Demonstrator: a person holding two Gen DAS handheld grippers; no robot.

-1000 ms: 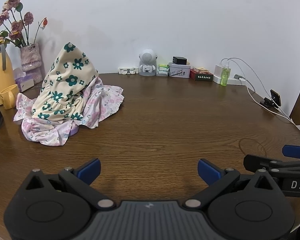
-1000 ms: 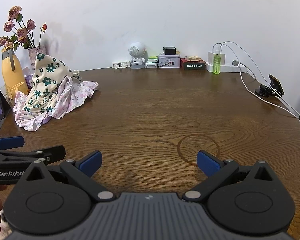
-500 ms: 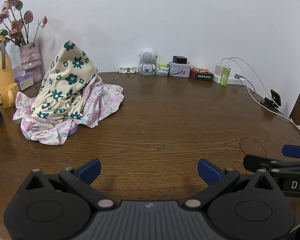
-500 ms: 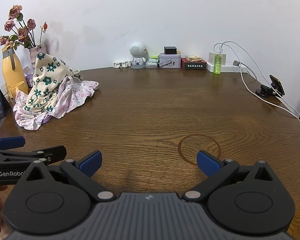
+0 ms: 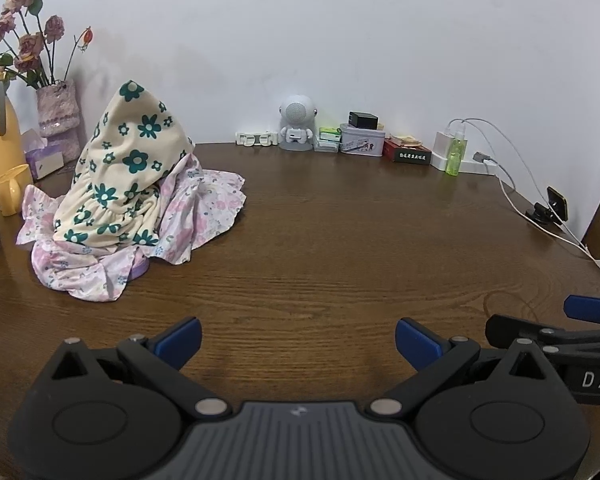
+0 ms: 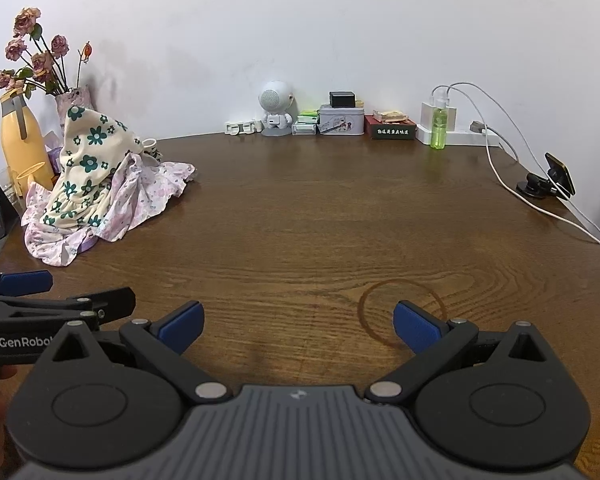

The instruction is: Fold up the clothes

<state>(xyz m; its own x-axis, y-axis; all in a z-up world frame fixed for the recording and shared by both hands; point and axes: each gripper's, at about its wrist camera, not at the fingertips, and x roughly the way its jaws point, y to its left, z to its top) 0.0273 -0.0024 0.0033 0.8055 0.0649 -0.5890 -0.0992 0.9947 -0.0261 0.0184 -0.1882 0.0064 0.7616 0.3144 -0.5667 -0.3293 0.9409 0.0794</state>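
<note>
Cream floral cloth hides whatever props it; both claws gape wide, empty.

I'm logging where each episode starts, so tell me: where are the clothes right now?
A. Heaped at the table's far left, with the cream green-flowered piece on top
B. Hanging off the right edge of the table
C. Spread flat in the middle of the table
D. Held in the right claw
A: the cream green-flowered garment sits atop the pink floral one in a heap at the table's far left; the left claw and the right claw are both open and empty.
</note>
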